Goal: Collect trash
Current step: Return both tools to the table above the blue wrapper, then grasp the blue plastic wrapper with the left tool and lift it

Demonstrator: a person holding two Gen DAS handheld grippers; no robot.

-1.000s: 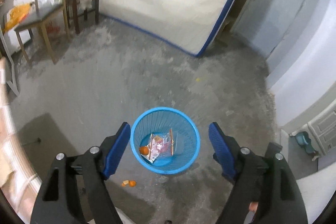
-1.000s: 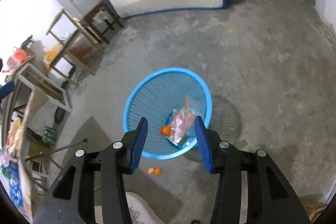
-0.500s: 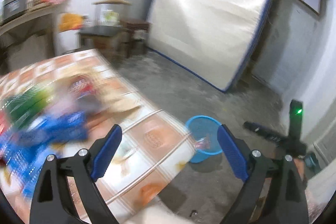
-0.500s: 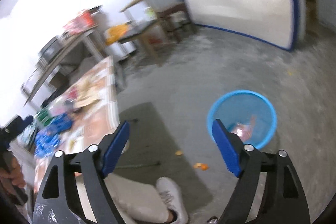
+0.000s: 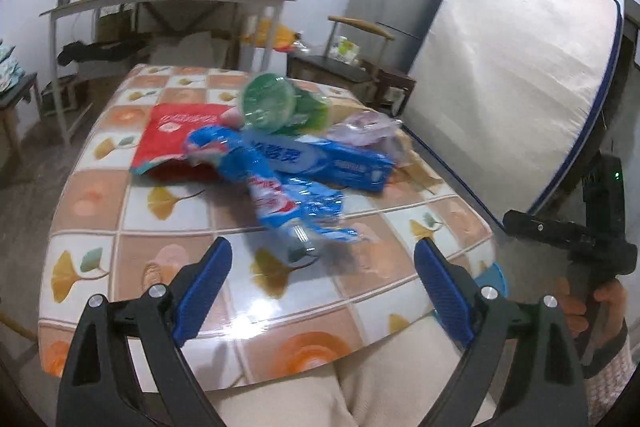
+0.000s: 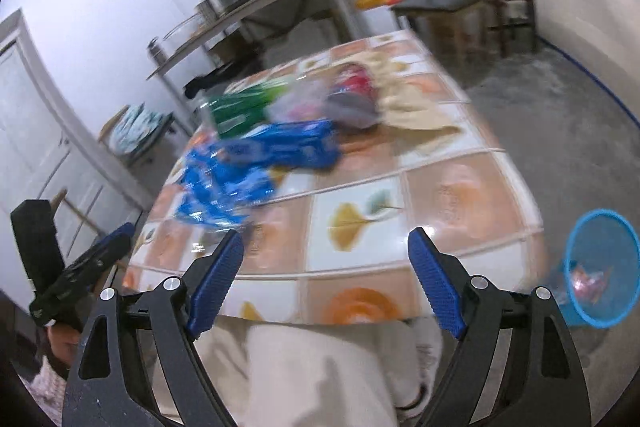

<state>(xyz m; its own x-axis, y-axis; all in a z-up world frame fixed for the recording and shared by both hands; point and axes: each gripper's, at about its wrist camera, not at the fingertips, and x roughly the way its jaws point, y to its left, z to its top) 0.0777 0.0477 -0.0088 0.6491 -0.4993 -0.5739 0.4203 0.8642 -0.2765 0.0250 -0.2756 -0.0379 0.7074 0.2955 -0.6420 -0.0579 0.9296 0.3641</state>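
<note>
While motion blurs the wrappers [image 6: 256, 163], both tools — left [image 5: 322, 281], right [image 6: 326, 277] — released, bin [image 6: 600, 267] half-hidden.

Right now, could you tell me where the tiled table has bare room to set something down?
The near edge of the table is bare, from the blue wrapper back to both grippers. The middle is crowded: red packet, blue box, green packaging.

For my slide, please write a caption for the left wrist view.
Open left claw faces wrappers on the tiled table.
</note>
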